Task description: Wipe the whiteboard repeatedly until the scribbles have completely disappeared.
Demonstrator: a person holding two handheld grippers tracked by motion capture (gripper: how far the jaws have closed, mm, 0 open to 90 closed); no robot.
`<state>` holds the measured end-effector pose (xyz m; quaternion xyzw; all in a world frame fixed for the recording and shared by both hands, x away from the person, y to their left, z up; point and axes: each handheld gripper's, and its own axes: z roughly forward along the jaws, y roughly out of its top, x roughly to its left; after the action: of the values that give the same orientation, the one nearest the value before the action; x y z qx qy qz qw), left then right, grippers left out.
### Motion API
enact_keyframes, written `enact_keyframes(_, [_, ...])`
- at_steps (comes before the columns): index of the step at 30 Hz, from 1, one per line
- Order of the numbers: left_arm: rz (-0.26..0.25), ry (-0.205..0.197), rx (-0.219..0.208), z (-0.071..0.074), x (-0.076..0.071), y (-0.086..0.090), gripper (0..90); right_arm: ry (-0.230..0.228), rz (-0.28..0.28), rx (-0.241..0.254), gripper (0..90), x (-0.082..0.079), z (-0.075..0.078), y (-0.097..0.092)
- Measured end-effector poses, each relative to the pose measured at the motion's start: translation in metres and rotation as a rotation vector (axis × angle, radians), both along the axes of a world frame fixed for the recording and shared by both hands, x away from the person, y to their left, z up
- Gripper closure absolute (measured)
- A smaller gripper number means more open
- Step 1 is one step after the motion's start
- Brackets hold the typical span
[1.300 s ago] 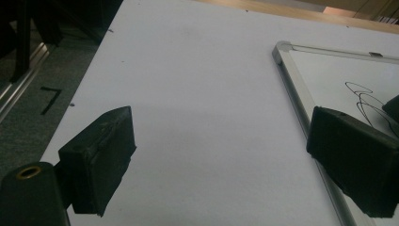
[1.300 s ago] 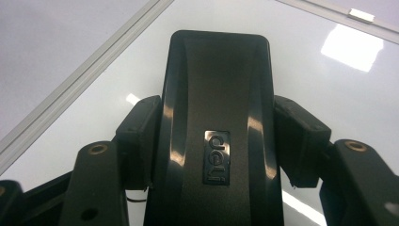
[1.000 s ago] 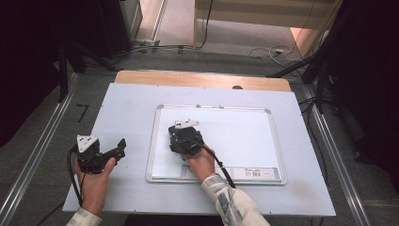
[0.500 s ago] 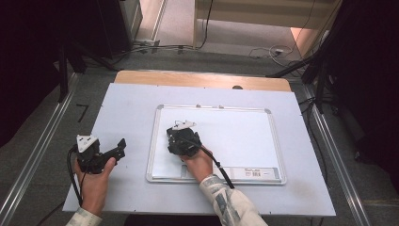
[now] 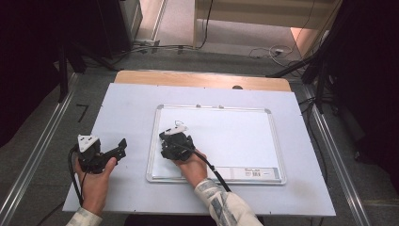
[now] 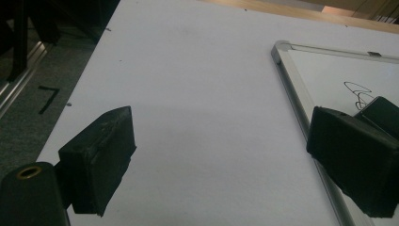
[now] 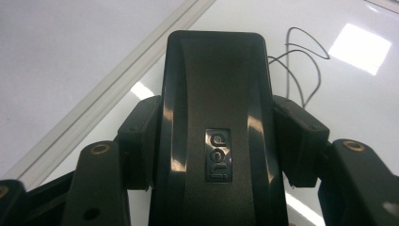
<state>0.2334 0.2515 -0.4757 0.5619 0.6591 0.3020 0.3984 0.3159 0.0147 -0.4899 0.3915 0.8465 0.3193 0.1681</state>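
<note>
Change: my right gripper (image 5: 172,138) sits slightly nearer the whiteboard's left edge than in the frames half a second and one second ago; a small sideways drift, no lift.
Meaning: I judge a wiping stroke is under way, heading for the black scribble (image 7: 301,61) that remains on the board.
Right gripper: jaws closed on the sides of the glossy black plastic whiteboard eraser (image 7: 216,141), held flat to the surface.
Eraser position: on the white, silver-framed whiteboard (image 5: 235,141), near its left edge, just short of the scribble.
Left gripper: (image 5: 117,149) jaws wide apart, holding nothing, unmoved over the bare pale table (image 5: 127,103) left of the board.
Brand: "deli" embossed on a small plate on the eraser's back.
Label: a barcode sticker (image 5: 256,172) at the board's near edge; its print is too small to read.
Scribble: loops only, no legible word.
Floor mark: a black "7" (image 6: 48,99) beside the table's left edge.
</note>
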Motion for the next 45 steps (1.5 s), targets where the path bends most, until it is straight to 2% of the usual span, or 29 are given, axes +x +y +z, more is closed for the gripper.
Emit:
enact_keyframes(5, [0.002,0.0,0.001,0.0,0.0,0.0,9.0,0.0,0.015,-0.004,37.8,-0.002,0.0,0.003])
enact_keyframes(11, [0.002,-0.001,-0.002,0.0,-0.001,0.001,9.0,0.007,0.029,0.0,37.8,0.005,0.001,-0.002])
enact_keyframes(17, [0.004,0.002,-0.004,0.0,-0.002,0.003,9.0,0.01,-0.009,-0.009,37.8,0.02,0.002,-0.015])
enact_keyframes(27, [0.003,0.002,-0.005,0.0,-0.002,0.003,9.0,0.014,-0.047,-0.009,37.8,0.031,0.003,-0.029])
enact_keyframes(32, [0.006,0.003,-0.007,0.0,-0.002,0.003,9.0,0.017,-0.087,-0.001,37.8,0.039,0.003,-0.041])
enact_keyframes(37, [0.006,0.005,-0.005,-0.001,-0.001,0.002,9.0,0.002,-0.095,-0.011,37.9,0.037,0.003,-0.041])
enact_keyframes(45, [-0.001,0.011,-0.006,-0.001,0.002,0.0,9.0,-0.004,-0.036,-0.015,38.0,0.018,0.001,-0.024])
